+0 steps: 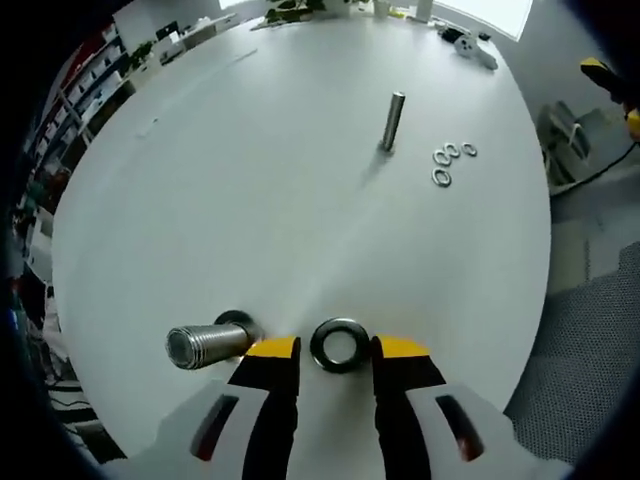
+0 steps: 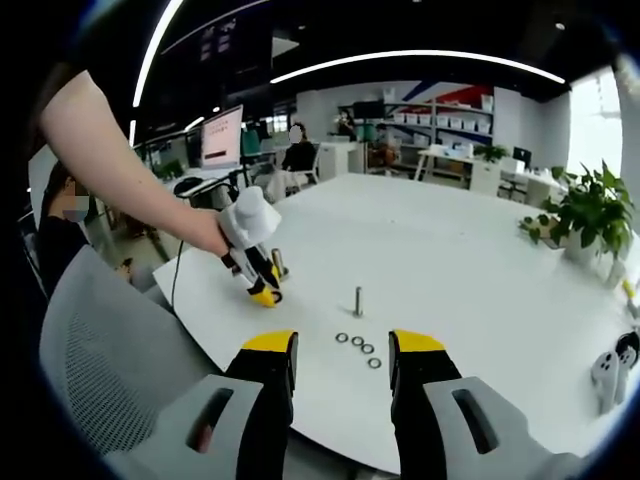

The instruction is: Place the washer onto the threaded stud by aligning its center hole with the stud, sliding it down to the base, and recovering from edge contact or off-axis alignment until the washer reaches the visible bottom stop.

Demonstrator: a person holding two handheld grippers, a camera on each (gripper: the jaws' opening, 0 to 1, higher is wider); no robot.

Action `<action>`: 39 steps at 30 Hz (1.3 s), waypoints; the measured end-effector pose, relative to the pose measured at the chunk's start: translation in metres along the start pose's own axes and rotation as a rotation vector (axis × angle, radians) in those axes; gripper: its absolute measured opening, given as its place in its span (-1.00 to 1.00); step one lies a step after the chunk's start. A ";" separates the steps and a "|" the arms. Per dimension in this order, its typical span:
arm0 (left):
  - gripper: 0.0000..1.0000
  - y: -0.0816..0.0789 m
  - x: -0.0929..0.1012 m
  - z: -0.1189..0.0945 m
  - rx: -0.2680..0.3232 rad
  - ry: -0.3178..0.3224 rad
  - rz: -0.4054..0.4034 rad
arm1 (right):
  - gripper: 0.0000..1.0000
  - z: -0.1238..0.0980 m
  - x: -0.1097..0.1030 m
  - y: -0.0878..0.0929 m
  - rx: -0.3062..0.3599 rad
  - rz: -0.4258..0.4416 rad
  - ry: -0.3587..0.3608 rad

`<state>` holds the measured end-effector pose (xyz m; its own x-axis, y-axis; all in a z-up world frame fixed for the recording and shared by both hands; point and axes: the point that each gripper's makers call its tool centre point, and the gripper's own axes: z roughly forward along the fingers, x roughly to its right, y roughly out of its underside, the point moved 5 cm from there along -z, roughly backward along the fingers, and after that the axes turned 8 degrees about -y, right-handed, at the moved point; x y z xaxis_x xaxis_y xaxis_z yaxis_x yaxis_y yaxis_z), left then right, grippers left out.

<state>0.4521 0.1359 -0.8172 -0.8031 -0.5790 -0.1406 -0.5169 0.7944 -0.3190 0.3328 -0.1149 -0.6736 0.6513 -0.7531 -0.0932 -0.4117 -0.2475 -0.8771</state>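
A dark washer (image 1: 340, 325) lies flat on the white table (image 1: 250, 200), between the yellow tips of my left gripper (image 1: 337, 348). The jaws stand open on either side of it, with a small gap at each edge. Just left of the tips a ribbed threaded stud (image 1: 208, 344) rises from its base towards the camera. In the right gripper view a person's hand holds the left gripper (image 2: 264, 293) down at the table, beside that stud (image 2: 279, 262). My right gripper (image 2: 343, 345) hovers open with nothing between its jaws.
A second stud (image 1: 393, 120) (image 2: 358, 300) stands further along the table, with several small washers (image 1: 450, 160) (image 2: 357, 348) beside it. A grey mesh chair (image 2: 90, 340) sits at the table's near edge. A potted plant (image 2: 590, 215) stands at the far right.
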 end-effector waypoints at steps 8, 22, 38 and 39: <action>-0.57 -0.002 0.002 0.001 -0.027 0.022 0.058 | -0.23 0.000 0.000 0.001 -0.002 -0.001 0.002; -0.53 0.000 0.003 0.001 -0.063 0.032 0.102 | -0.23 0.001 -0.001 0.001 -0.006 -0.007 -0.006; -0.60 0.001 0.004 -0.001 -0.078 0.015 0.072 | -0.23 0.002 -0.003 0.002 -0.021 -0.013 -0.018; -0.60 0.002 0.004 -0.001 -0.070 0.016 0.066 | -0.23 0.002 -0.003 0.002 -0.021 -0.012 -0.018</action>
<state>0.4476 0.1353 -0.8177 -0.8407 -0.5220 -0.1441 -0.4813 0.8422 -0.2430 0.3314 -0.1121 -0.6763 0.6675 -0.7391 -0.0908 -0.4167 -0.2696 -0.8681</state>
